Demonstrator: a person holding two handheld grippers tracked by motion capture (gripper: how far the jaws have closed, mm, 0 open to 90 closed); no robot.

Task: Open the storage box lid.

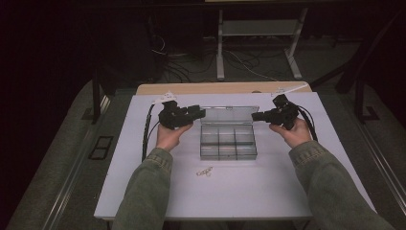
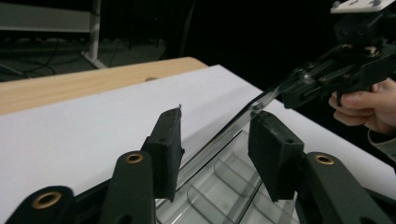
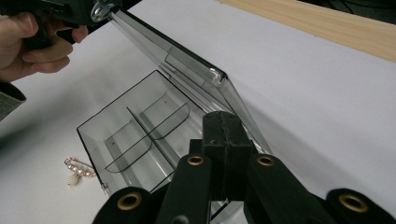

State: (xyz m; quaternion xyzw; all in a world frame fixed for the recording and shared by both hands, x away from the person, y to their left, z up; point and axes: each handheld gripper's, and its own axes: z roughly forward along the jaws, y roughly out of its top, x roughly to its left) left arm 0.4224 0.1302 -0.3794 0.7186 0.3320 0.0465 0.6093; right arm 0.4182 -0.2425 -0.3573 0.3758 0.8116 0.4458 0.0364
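A white table top [image 1: 287, 182] sits over a wooden top [image 1: 215, 88] that shows along the 12 o'clock edge. A clear compartment box [image 1: 228, 142] stands at its centre, lid raised. A small beaded brooch [image 1: 205, 171] lies at 7 o'clock of the box, near it.

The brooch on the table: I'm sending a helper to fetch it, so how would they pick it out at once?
Start at the white table top, then find the clear plastic box with its lid up, in the middle. The brooch lies on the bare surface just in front of the box's left corner, toward the person: a small gold, pearly piece, the one loose item there.
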